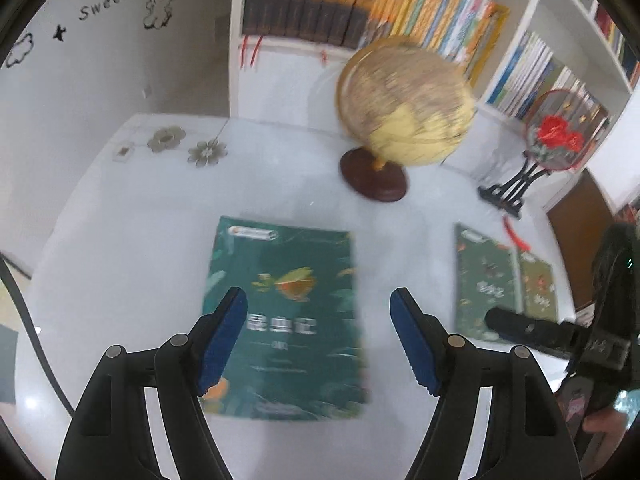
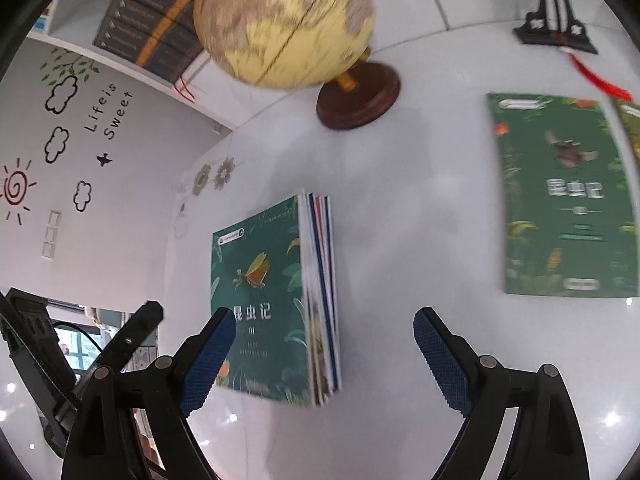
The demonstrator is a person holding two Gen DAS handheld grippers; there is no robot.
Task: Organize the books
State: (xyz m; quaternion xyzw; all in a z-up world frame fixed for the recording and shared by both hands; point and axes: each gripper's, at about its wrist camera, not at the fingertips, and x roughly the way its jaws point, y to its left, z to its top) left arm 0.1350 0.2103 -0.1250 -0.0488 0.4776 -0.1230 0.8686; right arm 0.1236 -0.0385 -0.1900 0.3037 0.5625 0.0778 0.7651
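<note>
Green-covered stack of books (image 2: 276,300) lies flat mid-surface, directly ahead of both open, empty jaws; left gripper (image 1: 318,340) looks nearer. Its long axis runs away toward the back edge, title end farthest, page edges facing the right gripper (image 2: 324,356). Two more green books (image 1: 504,280) lie by the right edge of the surface (image 1: 140,240).

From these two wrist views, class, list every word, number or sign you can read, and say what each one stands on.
"Life is Sweet": black lettering on the wall.
"昆虫记": title on the green book stack, top cover.
"01": number under that title.
"昆虫记": title on the second green book, lying to the right.
Too small or blurred: both covers' logos and fine print, the dark shelf book spines, the globe.
</note>
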